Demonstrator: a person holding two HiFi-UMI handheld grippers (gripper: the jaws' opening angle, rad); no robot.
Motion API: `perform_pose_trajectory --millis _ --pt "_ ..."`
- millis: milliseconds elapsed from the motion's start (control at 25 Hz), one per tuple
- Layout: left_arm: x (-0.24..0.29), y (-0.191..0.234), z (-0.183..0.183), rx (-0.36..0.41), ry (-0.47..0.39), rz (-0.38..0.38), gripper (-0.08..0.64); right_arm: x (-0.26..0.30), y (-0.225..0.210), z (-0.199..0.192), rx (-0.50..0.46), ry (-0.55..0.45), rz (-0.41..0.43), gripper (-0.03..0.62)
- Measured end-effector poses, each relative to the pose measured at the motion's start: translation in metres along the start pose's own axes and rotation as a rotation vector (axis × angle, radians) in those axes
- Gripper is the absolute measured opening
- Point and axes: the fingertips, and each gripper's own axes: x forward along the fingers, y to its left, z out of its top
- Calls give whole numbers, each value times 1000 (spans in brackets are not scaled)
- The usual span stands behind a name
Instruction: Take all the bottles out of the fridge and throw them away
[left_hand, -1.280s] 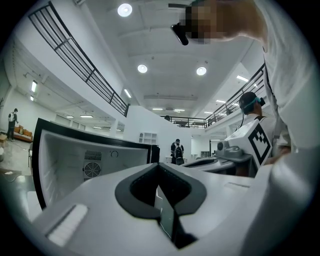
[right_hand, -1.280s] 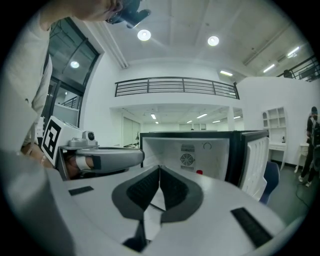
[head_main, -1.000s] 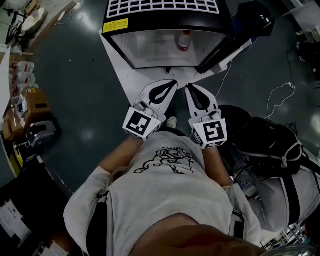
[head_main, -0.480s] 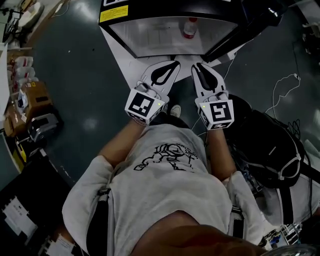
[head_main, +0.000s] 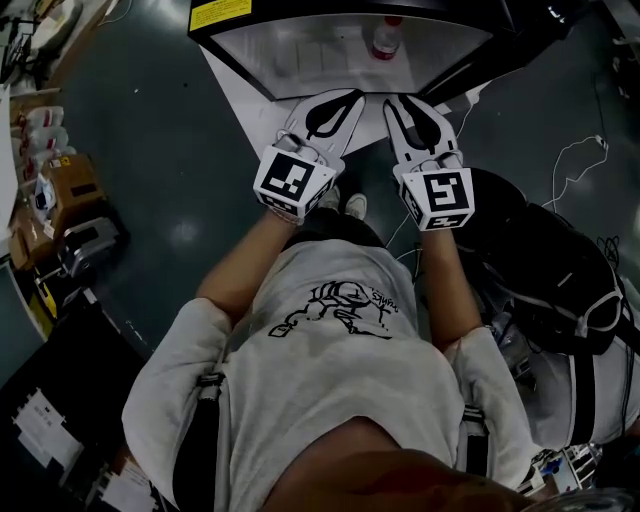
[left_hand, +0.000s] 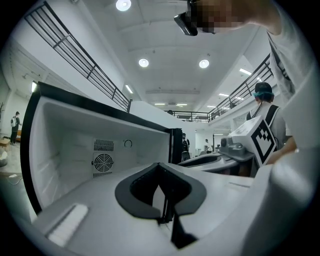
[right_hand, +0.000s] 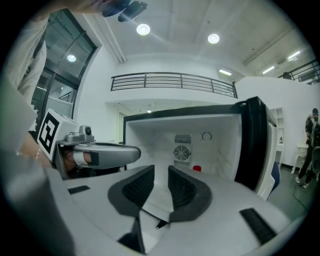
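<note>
My white right gripper (right_hand: 161, 172) has just been opening its jaws, with nothing between them; the left gripper (left_hand: 160, 167) is closed and empty. The red-capped clear plastic bottle (head_main: 385, 38) stands deep in the black, white-lined fridge (head_main: 240, 62). I'd open wider and reach in level.

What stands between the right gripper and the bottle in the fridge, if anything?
Nothing visible. The fridge is open and the bottle stands alone inside, ahead of the right gripper, whose jaws have just been opening with nothing between them.
</note>
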Motion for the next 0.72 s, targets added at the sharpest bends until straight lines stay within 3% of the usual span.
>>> perform_pose_trajectory --millis 720 --pt "40 37 -28 -12 1 36 9 53 -56 -20 -8 15 -65 101"
